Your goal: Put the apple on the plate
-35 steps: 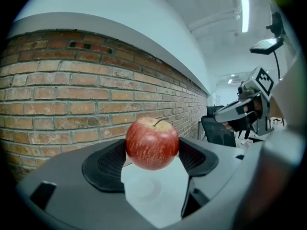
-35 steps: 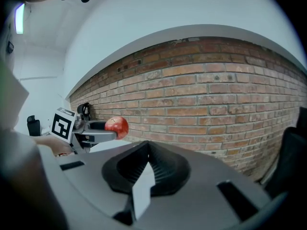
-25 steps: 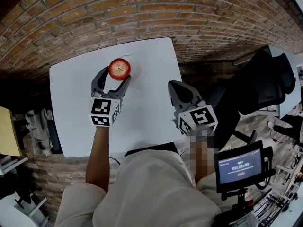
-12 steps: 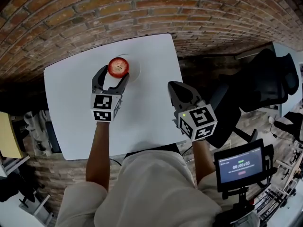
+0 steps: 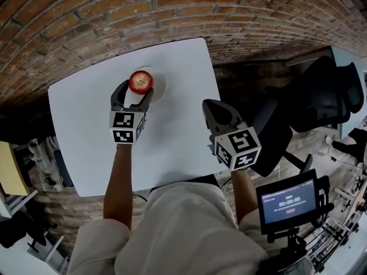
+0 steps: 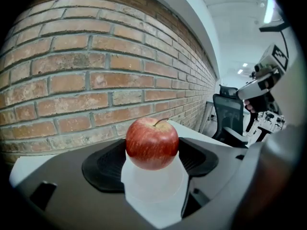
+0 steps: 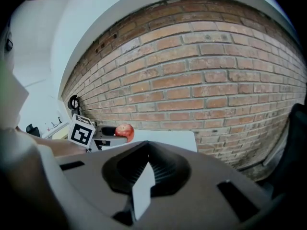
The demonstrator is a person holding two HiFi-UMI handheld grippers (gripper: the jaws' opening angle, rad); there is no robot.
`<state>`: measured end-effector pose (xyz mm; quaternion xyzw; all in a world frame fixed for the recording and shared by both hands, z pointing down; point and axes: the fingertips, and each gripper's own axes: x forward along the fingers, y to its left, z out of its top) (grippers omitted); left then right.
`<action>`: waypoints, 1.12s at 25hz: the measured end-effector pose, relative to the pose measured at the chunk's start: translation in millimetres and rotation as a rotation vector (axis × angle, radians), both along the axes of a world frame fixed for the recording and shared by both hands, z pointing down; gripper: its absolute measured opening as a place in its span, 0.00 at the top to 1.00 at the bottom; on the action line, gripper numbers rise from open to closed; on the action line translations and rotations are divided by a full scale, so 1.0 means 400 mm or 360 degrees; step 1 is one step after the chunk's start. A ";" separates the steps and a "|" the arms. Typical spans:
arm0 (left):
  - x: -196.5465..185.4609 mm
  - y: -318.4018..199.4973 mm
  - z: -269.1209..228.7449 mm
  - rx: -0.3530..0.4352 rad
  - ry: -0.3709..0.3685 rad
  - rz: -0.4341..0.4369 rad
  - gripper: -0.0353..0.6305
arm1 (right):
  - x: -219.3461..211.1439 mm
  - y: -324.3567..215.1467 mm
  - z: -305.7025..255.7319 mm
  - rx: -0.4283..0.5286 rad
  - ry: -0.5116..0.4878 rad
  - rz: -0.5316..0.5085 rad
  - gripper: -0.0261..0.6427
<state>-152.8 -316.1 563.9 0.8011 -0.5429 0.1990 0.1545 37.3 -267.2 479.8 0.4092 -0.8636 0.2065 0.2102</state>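
Observation:
A red apple sits between the jaws of my left gripper, which is shut on it over the near left part of a small white plate on the white table. In the left gripper view the apple fills the gap between the black pads, with white surface directly under it; whether it touches the plate I cannot tell. My right gripper hangs shut and holding nothing off the table's right edge. From the right gripper view the apple shows far off to the left.
A brick wall runs just behind the table. A black office chair stands to the right, and a small screen on a stand is at lower right. Shelving and clutter lie left of the table.
The left gripper has carried the apple slightly forward, so more of the plate shows beside it. The right gripper has barely shifted.

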 end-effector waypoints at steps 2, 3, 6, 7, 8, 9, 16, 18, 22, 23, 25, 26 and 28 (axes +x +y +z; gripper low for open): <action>0.000 -0.008 0.020 -0.0003 0.0007 -0.0002 0.42 | -0.003 -0.002 0.007 -0.0012 -0.0004 0.0003 0.96; 0.001 -0.010 0.030 -0.0004 0.0008 -0.0002 0.42 | -0.004 -0.002 0.012 -0.0018 -0.0005 0.0001 0.96; 0.007 -0.013 0.060 -0.0019 0.0011 -0.0001 0.42 | -0.009 -0.001 0.025 -0.0033 -0.0005 -0.0010 0.96; 0.009 -0.014 0.068 -0.0025 0.0015 -0.0002 0.42 | -0.011 -0.001 0.029 -0.0038 -0.0005 -0.0012 0.96; 0.010 -0.016 0.076 -0.0033 0.0020 -0.0003 0.42 | -0.013 -0.001 0.032 -0.0042 -0.0005 -0.0013 0.96; 0.010 -0.018 0.083 -0.0040 0.0026 -0.0004 0.42 | -0.016 0.000 0.035 -0.0046 -0.0006 -0.0013 0.96; 0.007 -0.031 0.124 -0.0083 0.0051 -0.0014 0.42 | -0.031 0.000 0.050 -0.0072 -0.0001 -0.0019 0.96; 0.006 -0.036 0.135 -0.0095 0.0056 -0.0014 0.42 | -0.033 0.001 0.054 -0.0079 0.0001 -0.0020 0.96; 0.008 -0.043 0.155 -0.0119 0.0056 -0.0009 0.42 | -0.033 0.001 0.064 -0.0096 0.0009 -0.0016 0.96; 0.010 -0.044 0.160 -0.0128 0.0057 -0.0008 0.42 | -0.032 0.000 0.066 -0.0099 0.0011 -0.0015 0.96; 0.016 -0.047 0.168 -0.0139 0.0061 -0.0006 0.42 | -0.030 -0.002 0.070 -0.0104 0.0013 -0.0015 0.96; 0.017 -0.048 0.171 -0.0143 0.0064 -0.0006 0.42 | -0.029 -0.003 0.071 -0.0105 0.0014 -0.0014 0.96; 0.018 -0.051 0.177 -0.0152 0.0073 -0.0009 0.42 | -0.029 -0.006 0.074 -0.0109 0.0016 -0.0013 0.96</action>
